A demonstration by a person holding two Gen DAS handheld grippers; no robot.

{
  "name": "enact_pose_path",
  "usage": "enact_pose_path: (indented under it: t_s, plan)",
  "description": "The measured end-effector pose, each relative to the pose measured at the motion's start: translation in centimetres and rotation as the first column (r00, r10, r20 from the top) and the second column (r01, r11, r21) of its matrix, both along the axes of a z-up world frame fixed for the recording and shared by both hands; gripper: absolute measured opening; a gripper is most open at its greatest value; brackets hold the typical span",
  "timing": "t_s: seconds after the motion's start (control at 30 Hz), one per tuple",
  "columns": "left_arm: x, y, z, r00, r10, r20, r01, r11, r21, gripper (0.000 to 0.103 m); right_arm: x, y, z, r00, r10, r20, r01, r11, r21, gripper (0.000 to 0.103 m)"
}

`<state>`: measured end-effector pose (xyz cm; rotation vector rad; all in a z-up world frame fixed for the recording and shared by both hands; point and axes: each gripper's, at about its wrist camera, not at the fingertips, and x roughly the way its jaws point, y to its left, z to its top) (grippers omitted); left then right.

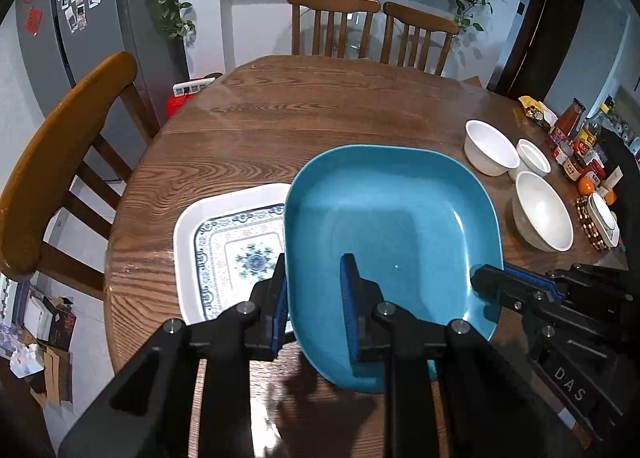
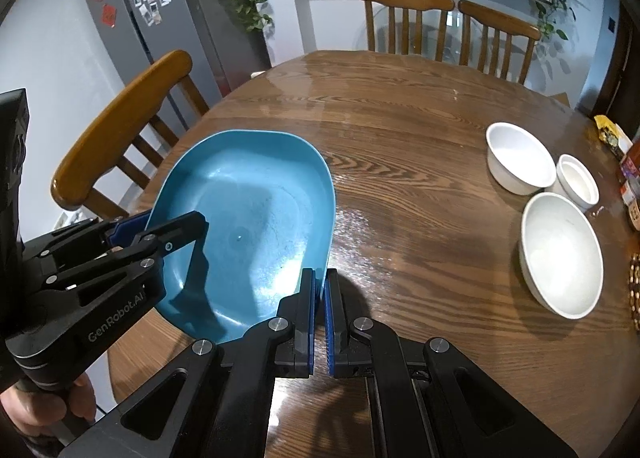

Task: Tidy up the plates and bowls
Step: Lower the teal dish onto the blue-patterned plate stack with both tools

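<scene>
Held the blue plate (image 1: 384, 226) above the table (image 1: 280, 118), left claw (image 1: 316, 298) clamped on its near-left rim, right claw (image 2: 319, 306) pinched on its right rim. Overlapped, perhaps without touching, the patterned white plate (image 1: 224, 246) just left of it. Stood three white bowls (image 2: 560, 210) well right of the blue plate.

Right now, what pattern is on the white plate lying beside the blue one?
The white plate has a blue ornamental border and a floral medallion; the left wrist view shows it best.
</scene>
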<state>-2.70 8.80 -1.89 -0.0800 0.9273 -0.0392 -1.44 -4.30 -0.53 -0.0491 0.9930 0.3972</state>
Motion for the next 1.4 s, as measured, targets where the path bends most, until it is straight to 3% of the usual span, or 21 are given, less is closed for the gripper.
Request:
enact_pose_path:
  t_s: [0.57,1.4]
  plan:
    - [1.2,4.5,-1.2,0.999,0.039,-0.014,-0.039,0.999,0.012,0.021,1.7,4.5,-0.8,1.0,0.011,-0.01,-0.011,1.0,0.007,0.005]
    - [3.9,7.5,-5.7,0.986,0.096,-0.136,-0.095,0.995,0.016,0.022,4.9,8.7,-5.2,0.991,0.063,-0.117,-0.069,0.997,-0.046,0.005]
